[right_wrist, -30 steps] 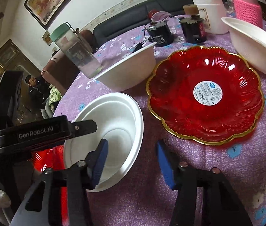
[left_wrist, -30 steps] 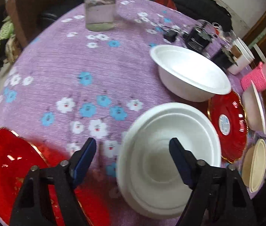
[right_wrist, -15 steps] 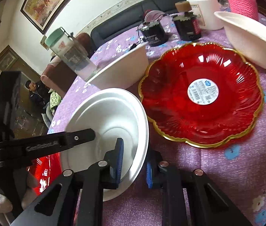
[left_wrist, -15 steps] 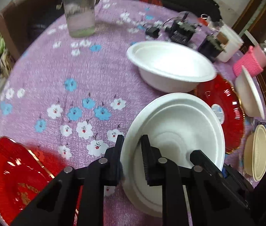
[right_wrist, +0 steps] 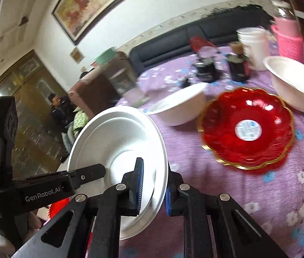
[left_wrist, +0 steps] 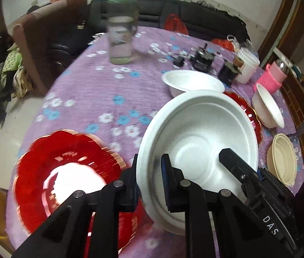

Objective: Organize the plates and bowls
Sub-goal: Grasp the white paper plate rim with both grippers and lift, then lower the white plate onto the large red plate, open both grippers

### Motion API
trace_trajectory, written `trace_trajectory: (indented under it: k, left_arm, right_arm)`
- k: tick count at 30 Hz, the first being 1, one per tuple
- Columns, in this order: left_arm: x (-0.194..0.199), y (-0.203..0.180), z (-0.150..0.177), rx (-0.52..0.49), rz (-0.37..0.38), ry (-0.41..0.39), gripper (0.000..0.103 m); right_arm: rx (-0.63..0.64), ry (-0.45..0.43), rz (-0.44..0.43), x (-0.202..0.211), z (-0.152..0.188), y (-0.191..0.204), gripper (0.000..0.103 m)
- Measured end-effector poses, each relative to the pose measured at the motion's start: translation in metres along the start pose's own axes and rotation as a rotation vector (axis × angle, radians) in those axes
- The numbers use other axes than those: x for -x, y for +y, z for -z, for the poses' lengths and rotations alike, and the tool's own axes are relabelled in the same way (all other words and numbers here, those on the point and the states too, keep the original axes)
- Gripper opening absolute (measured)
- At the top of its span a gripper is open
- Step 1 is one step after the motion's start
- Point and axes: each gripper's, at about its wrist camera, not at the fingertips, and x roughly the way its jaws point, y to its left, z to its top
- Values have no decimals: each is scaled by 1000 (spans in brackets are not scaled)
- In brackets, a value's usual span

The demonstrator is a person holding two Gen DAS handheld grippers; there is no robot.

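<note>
The round table wore a purple cloth with flowers, and a dark sofa stood behind it in a living room. On the cloth you had a water jar with a green lid at the far side, two dark jars, a white tub and a pink-wrapped bottle. A white bowl sat just behind the bowl in your grip, and another one lay further to the right near a beige bowl. One red plate lay at the left and the other, with a round sticker whose print was too small to read, lay at the right.

Your left gripper was clamped on the near left rim of the lifted bowl, and your right gripper pinched the opposite rim. The bowl was tilted above the cloth. "GenRobot.AI" was printed on the left gripper's body, and "DAS" on the right one. Both grippers pointed toward the far side of the table.
</note>
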Motion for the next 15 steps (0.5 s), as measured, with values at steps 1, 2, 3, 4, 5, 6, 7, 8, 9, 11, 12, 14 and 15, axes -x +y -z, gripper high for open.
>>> trace_trajectory:
  k: [1, 2, 3, 4, 5, 6, 7, 8, 9, 11, 12, 14, 15]
  left_arm:
    - [9, 8, 2, 9, -6, -12, 17]
    - [15, 13, 4, 15, -13, -21, 17]
    - [22, 22, 7, 23, -23, -35, 17]
    - [30, 31, 10, 31, -39, -49, 17]
    - [35, 38, 12, 38, -50, -59, 17]
    - [40, 48, 15, 53, -63, -68, 17]
    - [42, 57, 18, 66, -68, -69, 17]
    - [44, 66, 21, 81, -67, -69, 17]
    - [45, 78, 25, 102, -66, -66, 17]
    - [40, 97, 32, 141, -67, -52, 17]
    - [37, 105, 35, 156, -67, -44, 17]
    - [27, 119, 42, 185, -70, -24, 17]
    - [21, 128, 46, 203, -72, -12, 17]
  right_arm:
    - [12, 4, -8, 1, 2, 8, 18]
    - [29, 9, -16, 2, 4, 19, 18]
    - [50, 13, -23, 2, 6, 30, 18]
    - [75, 18, -27, 1, 7, 43, 18]
    - [92, 23, -31, 0, 9, 52, 18]
    - [114, 31, -32, -2, 11, 64, 18]
    - [139, 41, -32, -5, 14, 76, 18]
    - [155, 49, -31, -8, 16, 84, 18]
    - [178, 65, -28, -14, 20, 95, 18]
    - [201, 94, -26, -24, 26, 106, 18]
    - [209, 120, -25, -34, 31, 112, 18]
    - [215, 154, -20, -48, 38, 117, 18]
    - [216, 175, -16, -56, 42, 119, 18]
